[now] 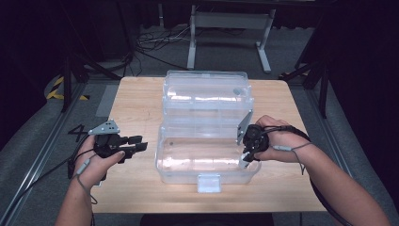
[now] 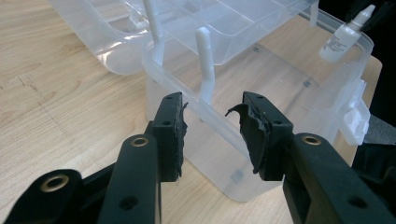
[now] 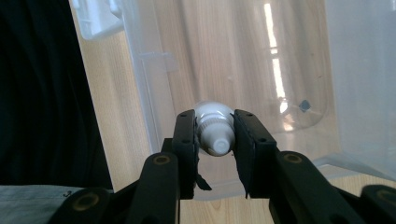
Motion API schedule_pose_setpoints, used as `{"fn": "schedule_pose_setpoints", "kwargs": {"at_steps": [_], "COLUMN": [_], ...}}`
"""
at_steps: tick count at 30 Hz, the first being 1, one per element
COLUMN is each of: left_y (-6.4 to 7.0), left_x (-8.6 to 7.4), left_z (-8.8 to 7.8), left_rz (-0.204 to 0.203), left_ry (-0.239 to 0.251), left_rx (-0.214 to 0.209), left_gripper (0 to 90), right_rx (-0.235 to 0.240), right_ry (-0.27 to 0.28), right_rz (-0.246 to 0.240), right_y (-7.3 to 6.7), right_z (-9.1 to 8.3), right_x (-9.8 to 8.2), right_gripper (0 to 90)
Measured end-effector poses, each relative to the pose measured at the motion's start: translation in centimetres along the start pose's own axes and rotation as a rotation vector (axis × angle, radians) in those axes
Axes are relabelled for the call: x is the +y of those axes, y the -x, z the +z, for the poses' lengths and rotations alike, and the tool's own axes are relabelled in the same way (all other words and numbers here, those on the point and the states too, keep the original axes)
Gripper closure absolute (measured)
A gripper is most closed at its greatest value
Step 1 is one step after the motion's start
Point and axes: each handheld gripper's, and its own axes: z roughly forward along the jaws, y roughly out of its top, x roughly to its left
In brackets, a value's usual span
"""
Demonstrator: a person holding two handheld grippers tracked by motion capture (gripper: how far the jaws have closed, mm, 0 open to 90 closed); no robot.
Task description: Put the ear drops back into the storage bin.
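over at 9 o'clock in the high view: left gripper (image 1: 134,143) parked on the bare wooden table (image 1: 136,96), tongs spread apart with nothing between them, pointing toward 3 o'clock at the clear plastic box (image 1: 207,167). looks like standby, maybe ready to steady the box wall.

moving to the middle: box sits open, lid (image 1: 204,92) flipped back toward 12 o'clock, latch tab (image 1: 209,182) hanging at 6 o'clock. bottom tub looks empty as far as can be seen through the glare.

over at 3 o'clock: right gripper (image 1: 245,151) hovering over the right end of the tub, tongs clamped on a small white dropper bottle (image 3: 215,128). so probably mid-drop-off, bottle carried over the rim but not set down yet. next move likely calls for lowering it past the wall to the tub floor, then easing the tongs apart without tipping it.

view differences: high view gives the overall layout but barely any bottle, mostly hidden by hand and gripper. left gripper view catches the bottle (image 2: 343,39) side-on at 1 o'clock, label and nozzle visible, plus two white posts (image 2: 205,65) sticking up inside the box. right gripper view looks cap-end-on down the bottle, showing the squeeze on its neck and the tub floor beneath.
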Motion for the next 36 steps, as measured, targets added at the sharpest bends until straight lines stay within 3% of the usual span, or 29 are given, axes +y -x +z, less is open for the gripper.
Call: {"fn": "schedule_pose_setpoints", "kwargs": {"at_steps": [27, 36], "left_y": [-0.1, -0.2], "left_x": [-0.2, -0.2], "left_z": [0.2, 0.3], "left_rz": [-0.012, -0.012], "left_ry": [-0.017, -0.020], "left_rx": [-0.004, -0.005], "left_gripper": [59.9, 60.0], "right_rx": [0.038, 0.042], "right_ry": [-0.052, -0.072], "right_rz": [0.008, 0.006], "right_y": [0.4, 0.5], "right_z": [4.6, 5.3], "right_x": [-0.5, -0.6], "right_gripper": [71.0, 71.0]}}
